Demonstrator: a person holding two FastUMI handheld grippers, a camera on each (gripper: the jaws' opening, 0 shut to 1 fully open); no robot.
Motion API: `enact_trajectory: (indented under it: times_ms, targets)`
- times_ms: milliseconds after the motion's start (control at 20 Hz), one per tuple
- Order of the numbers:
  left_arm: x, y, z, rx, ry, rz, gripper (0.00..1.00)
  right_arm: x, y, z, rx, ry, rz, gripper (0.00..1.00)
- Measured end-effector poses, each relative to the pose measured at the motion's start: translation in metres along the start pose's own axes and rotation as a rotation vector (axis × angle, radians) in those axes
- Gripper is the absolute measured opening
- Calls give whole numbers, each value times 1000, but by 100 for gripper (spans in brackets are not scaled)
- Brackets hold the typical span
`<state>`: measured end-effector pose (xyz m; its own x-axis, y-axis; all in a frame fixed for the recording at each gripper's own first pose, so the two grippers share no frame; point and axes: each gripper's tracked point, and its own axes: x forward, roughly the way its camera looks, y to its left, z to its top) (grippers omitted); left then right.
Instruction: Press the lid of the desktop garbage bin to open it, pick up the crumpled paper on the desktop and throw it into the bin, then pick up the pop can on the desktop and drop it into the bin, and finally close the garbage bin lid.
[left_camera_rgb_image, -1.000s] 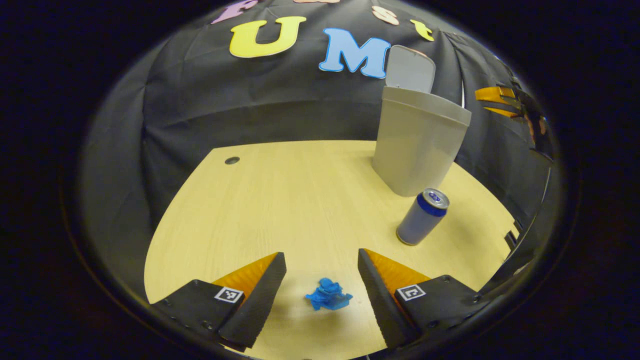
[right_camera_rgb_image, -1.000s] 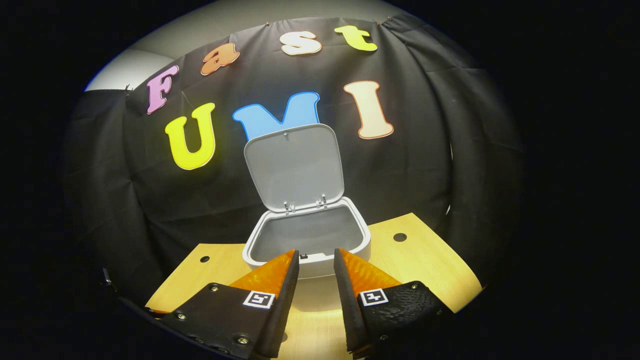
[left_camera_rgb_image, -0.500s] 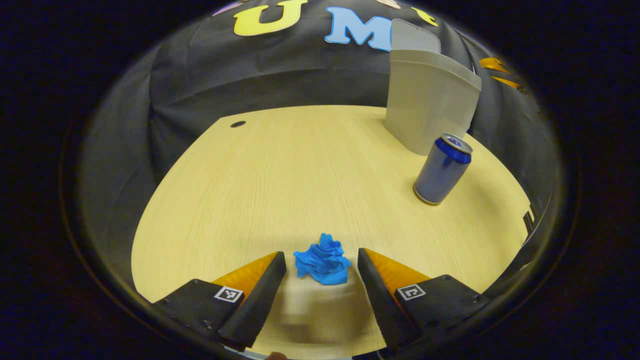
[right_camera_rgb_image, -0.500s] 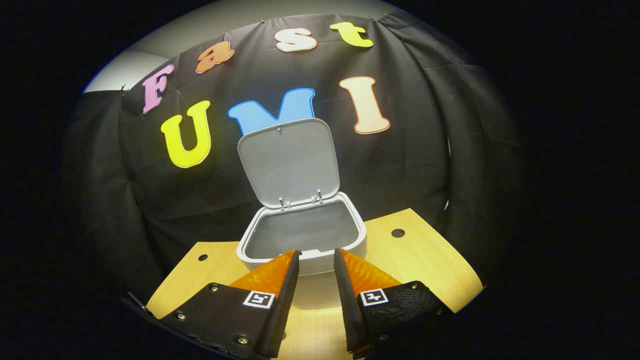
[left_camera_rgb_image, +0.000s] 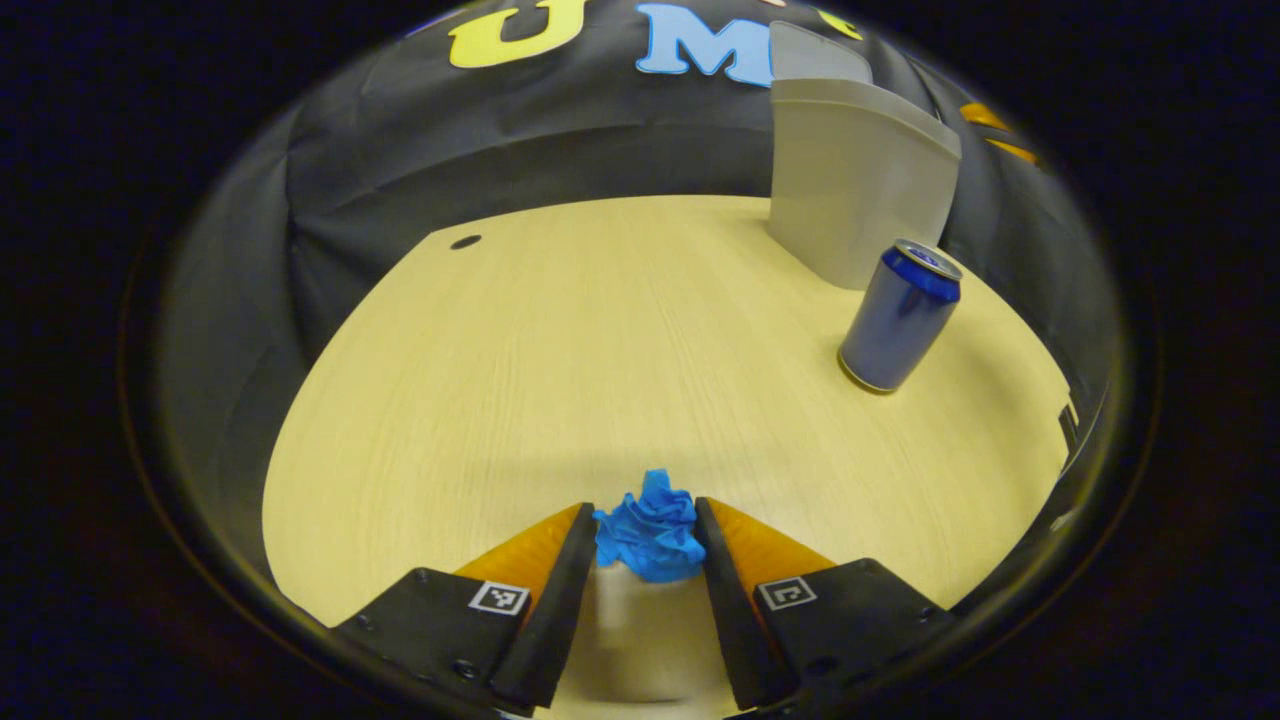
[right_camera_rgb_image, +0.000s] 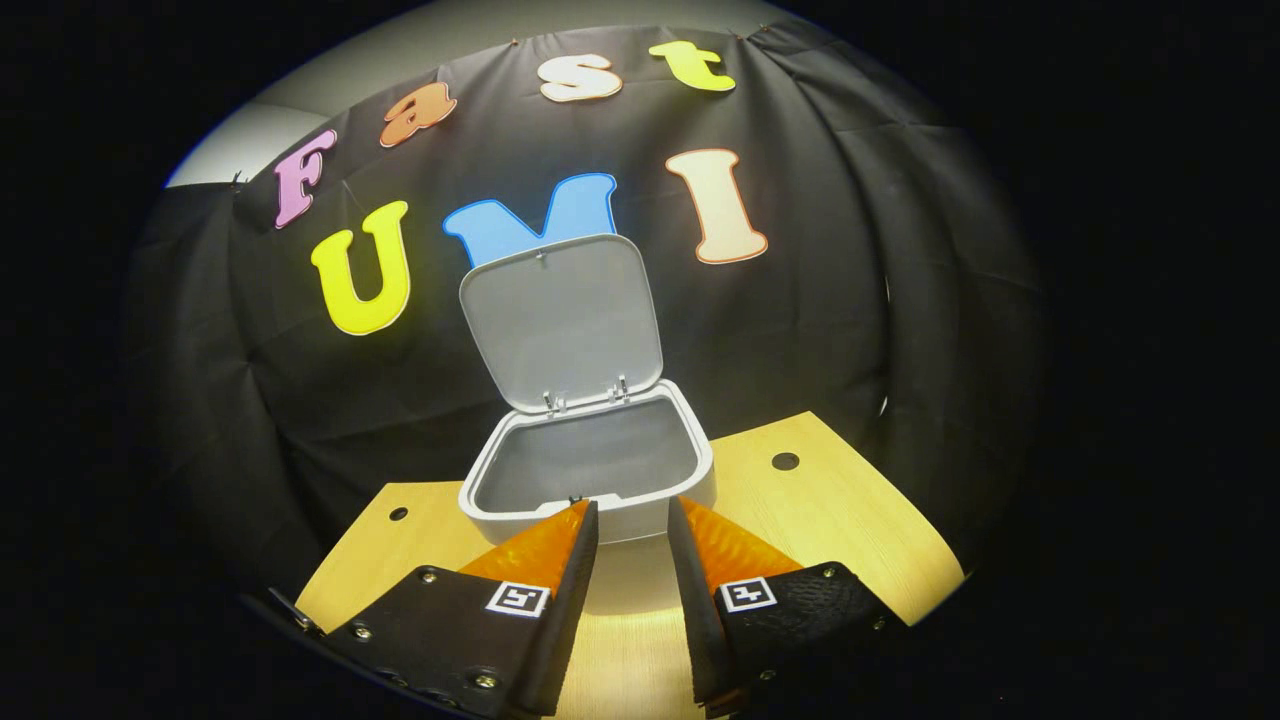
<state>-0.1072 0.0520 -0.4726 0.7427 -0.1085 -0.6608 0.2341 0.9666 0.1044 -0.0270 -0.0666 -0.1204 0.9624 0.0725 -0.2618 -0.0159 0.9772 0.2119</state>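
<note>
Left hand-held gripper (left_camera_rgb_image: 645, 525) pinching crumpled paper (left_camera_rgb_image: 648, 535), desktop (left_camera_rgb_image: 600, 340)

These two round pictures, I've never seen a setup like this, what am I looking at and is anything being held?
A person holds a two-finger gripper in each hand, and each carries a camera looking along its fingers. In the left gripper view, the left gripper has both fingers against the crumpled paper on the table; a pop can stands upright by the bin. In the right gripper view, the right gripper is empty, its fingers slightly apart, facing the bin, whose lid stands open.
</note>
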Motion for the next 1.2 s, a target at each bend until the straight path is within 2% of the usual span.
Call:
enact_trajectory:
  times_ms: [100, 150, 200, 400, 700, 950, 1100, 1200]
  targets:
    - [-1, 3, 5, 9, -15, 12, 68, 1, 0, -1, -3, 4, -1, 48]
    - [-2, 0, 9, 6, -13, 6, 44, 1, 1, -2, -3, 5, 0, 48]
    - [-2, -3, 13, 9, -17, -3, 42, 2, 1, -2, -4, 5, 1, 48]
    - [-10, -9, 55, 53, -85, -15, 44, 2, 4, -5, -8, 9, 6, 48]
    - [-22, -16, 154, 86, -251, -39, 44, -3, -2, -10, 12, 14, -6, 48]
    - [-35, -28, 239, 55, -381, -97, 45, -10, -13, -13, 29, 13, -26, 48]
    - [-45, -35, 301, 34, -468, -136, 40, -16, -19, -16, 31, 14, -40, 48]
    - [-51, -46, 338, 20, -521, -170, 42, -20, -21, -20, 36, 19, -46, 48]
